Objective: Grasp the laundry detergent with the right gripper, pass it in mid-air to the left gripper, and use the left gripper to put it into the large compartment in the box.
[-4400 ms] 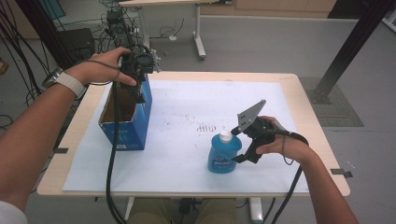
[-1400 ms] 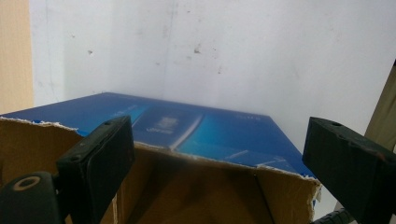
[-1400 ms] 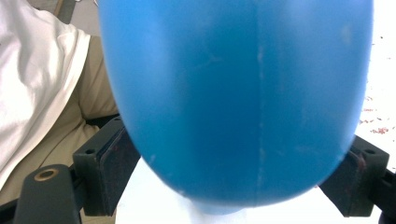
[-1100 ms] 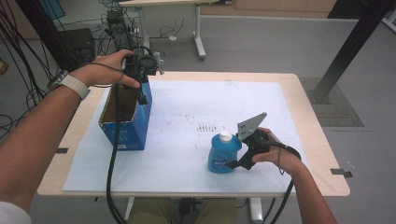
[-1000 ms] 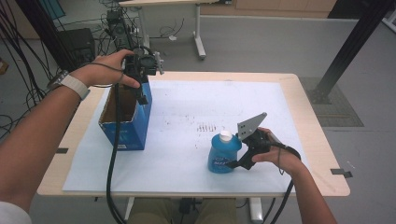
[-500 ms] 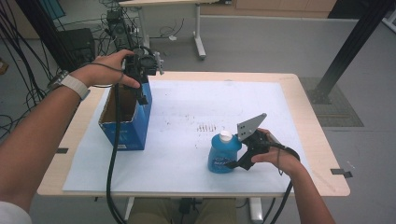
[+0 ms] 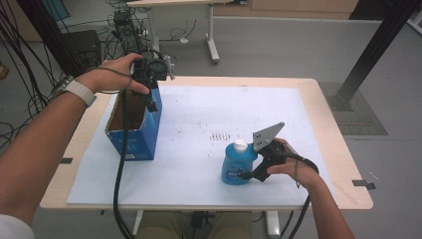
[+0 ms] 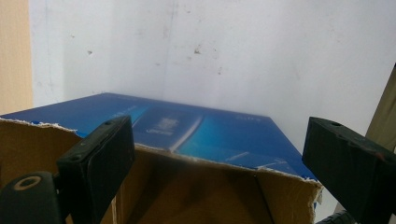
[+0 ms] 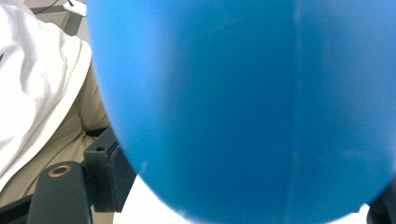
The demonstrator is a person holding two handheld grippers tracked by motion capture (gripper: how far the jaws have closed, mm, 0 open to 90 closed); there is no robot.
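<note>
Jaws of the right gripper (image 7: pixel 245 175) have just been closing, and they sit either side of the blue bottle (image 7: pixel 237 164), low on its body. In the right gripper view that bottle (image 9: pixel 243 107) bulges right up against the lens, one black jaw tucked against its left flank and the other barely peeking in at the bottom right corner. Whether the pads are truly pressing on the plastic, I cannot tell from here.

The bottle stands upright on its base, white cap (image 7: pixel 240 145) on top, towards the near right part of the surface (image 7: pixel 328 124), on the white sheet (image 7: pixel 199 124) that covers most of it. The person's right hand (image 7: pixel 288 167) wraps the gripper body just beside the bottle, grey three-cornered plate (image 7: pixel 267 135) tilted up above it, cable trailing off the near edge.

Over on the far left, well apart from the bottle, stands the open blue cardboard box (image 7: pixel 133 127), brown inside with a torn top rim. The left gripper (image 7: pixel 151 103) hangs at its far right corner, held by the left hand (image 7: pixel 117 74), a watch (image 7: pixel 74 89) on the wrist. From the left gripper view, its jaws stand wide apart, gripping nothing, with the torn edge of the box wall (image 8: pixel 201 154) running between them and not touched by the right one. A thick black cable (image 7: pixel 119 169) drops from that gripper down past the box front and off the near edge.

Beyond the surface, grey floor, another desk's legs and tangled wires.
</note>
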